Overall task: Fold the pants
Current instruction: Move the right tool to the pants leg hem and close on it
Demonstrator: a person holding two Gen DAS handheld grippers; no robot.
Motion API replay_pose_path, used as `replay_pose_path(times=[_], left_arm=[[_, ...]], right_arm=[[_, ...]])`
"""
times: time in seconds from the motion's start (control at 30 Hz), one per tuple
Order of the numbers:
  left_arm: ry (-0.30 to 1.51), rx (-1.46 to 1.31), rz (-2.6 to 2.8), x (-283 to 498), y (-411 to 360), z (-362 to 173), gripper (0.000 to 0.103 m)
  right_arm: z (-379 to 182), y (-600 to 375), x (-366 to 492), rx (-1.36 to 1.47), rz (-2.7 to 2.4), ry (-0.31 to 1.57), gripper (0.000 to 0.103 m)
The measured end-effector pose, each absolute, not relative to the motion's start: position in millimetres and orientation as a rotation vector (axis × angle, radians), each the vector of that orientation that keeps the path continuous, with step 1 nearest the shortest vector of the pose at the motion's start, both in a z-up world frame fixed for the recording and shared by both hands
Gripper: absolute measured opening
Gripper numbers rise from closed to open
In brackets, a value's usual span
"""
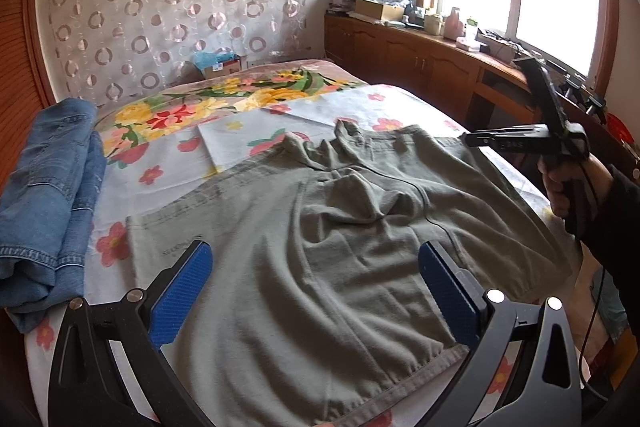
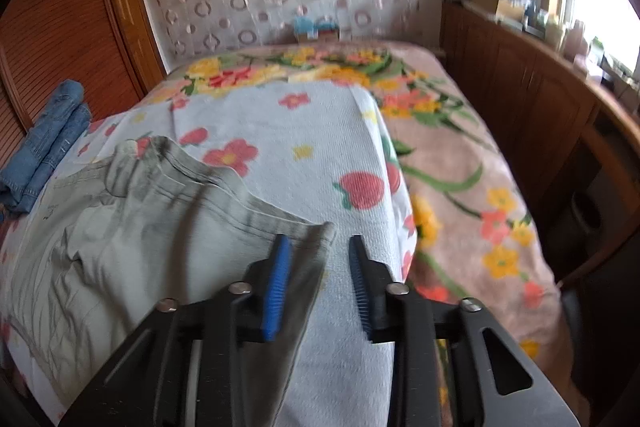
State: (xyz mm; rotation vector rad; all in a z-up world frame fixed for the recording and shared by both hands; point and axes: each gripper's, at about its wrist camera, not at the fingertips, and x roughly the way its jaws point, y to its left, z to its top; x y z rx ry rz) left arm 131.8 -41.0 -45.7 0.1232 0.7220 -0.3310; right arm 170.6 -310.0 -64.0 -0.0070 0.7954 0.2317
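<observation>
Grey-green pants [image 1: 340,227] lie spread and wrinkled on the flowered sheet, waistband toward the far end. My left gripper [image 1: 316,291] is open wide, low over the near part of the pants, holding nothing. My right gripper [image 2: 318,287] is open at the waistband's right corner [image 2: 320,231]; the cloth edge runs between its jaws without being pinched. In the left wrist view the right gripper [image 1: 468,139] shows at the pants' far right corner, held by a hand.
Folded blue jeans [image 1: 44,203] lie at the bed's left edge, also in the right wrist view [image 2: 48,143]. A wooden cabinet [image 1: 420,59] with clutter runs under the window on the right. A small box [image 1: 220,65] sits by the curtain.
</observation>
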Motion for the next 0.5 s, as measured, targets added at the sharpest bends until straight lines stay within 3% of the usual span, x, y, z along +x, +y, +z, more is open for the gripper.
replay_pose_path(times=[0.07, 0.17, 0.5], left_arm=[[0.738, 0.134, -0.339, 133.5, -46.8, -51.3, 0.103], [0.767, 0.142, -0.354, 133.7, -54.3, -60.8, 0.103], [0.809, 0.147, -0.359, 131.7, -61.1, -75.9, 0.103]], right_arm=[[-64.0, -305.8, 176.1, -0.006, 0.240, 0.819, 0.018], [-57.0, -303.3, 170.5, 0.013, 0.258, 0.825, 0.005], [-27.3, -321.6, 134.9, -0.017, 0.157, 0.768, 0.004]])
